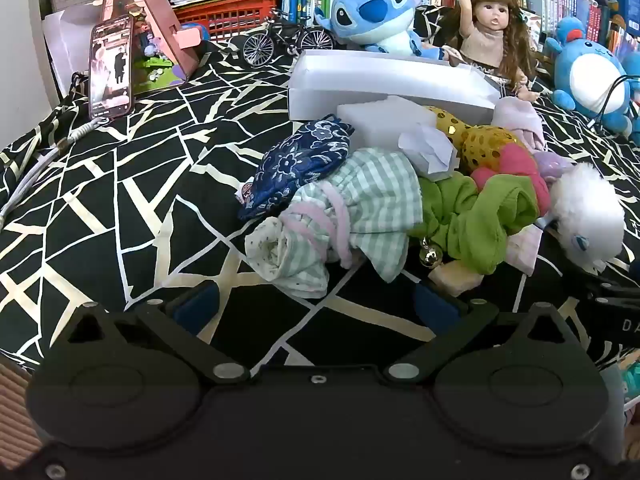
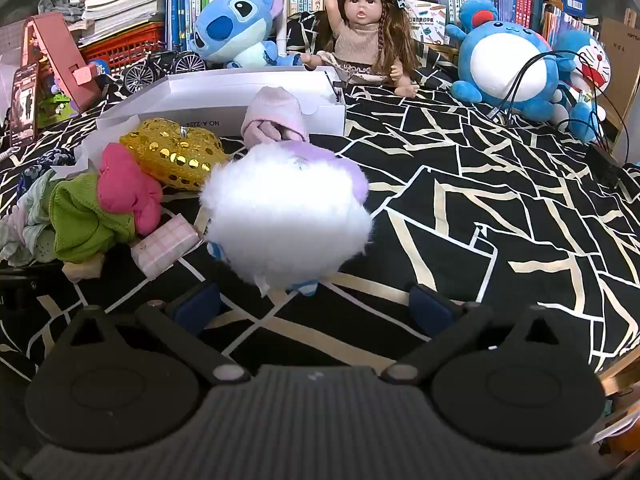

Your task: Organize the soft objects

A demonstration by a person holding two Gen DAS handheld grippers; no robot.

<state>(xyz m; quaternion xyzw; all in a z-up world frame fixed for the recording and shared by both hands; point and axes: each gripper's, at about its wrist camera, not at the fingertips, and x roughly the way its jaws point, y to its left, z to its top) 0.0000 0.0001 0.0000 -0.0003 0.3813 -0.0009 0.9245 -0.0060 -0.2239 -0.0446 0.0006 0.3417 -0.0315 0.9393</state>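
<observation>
Both wrist views look steeply down, close (sharing the white box (image 1: 384,84) (image 2: 224,92)).

We see a black spread (image 1: 132,184) with cream cracked lines filling the frame. On it, centre right, lies a heap of soft clothes (image 1: 360,208); a white box (image 1: 384,88) sits above, a phone (image 1: 111,66) upper left.

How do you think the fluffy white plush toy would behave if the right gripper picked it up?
The fluffy white plush toy looks soft, so it would probably squash between the open right gripper. Being rounded, it may roll if nudged. It is likely light.
</observation>
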